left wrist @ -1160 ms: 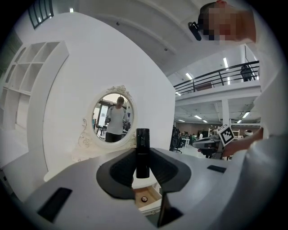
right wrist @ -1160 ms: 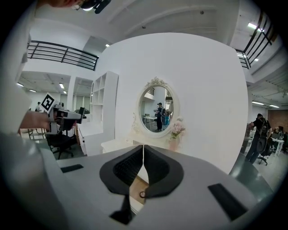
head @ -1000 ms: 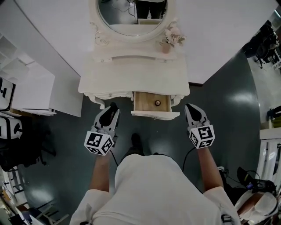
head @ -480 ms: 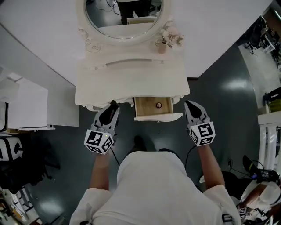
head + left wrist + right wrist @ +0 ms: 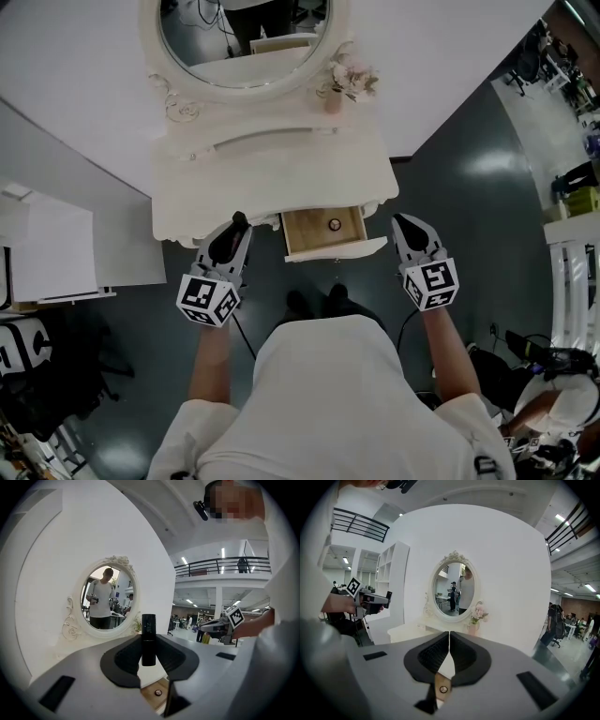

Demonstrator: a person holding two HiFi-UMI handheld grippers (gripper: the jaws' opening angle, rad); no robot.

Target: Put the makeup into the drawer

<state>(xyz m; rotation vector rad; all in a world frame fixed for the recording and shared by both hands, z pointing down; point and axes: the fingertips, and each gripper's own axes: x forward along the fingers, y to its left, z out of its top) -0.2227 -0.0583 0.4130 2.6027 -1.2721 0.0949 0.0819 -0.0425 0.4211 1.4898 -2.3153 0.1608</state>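
Observation:
In the left gripper view a black makeup tube (image 5: 148,637) stands upright between the jaws of my left gripper (image 5: 148,657), which is shut on it. In the head view that gripper (image 5: 240,223) is at the vanity's front edge, just left of the open drawer (image 5: 305,236). The drawer has a wooden inside and a small round item (image 5: 335,224) lies in it. My right gripper (image 5: 403,223) hangs to the right of the drawer front, shut with nothing between its jaws (image 5: 449,641). Through both pairs of jaws I see the drawer's wood (image 5: 151,696) (image 5: 439,682).
The white vanity table (image 5: 272,173) carries an oval mirror (image 5: 244,33) and a small vase of flowers (image 5: 342,82) at the back right. White shelving (image 5: 47,253) stands to the left. The floor is dark, and my feet (image 5: 317,302) are below the drawer.
The vanity and drawer have come closer to me in the head view. My left gripper with the tube has reached the table's front edge, and the right one has drawn level with the drawer front.

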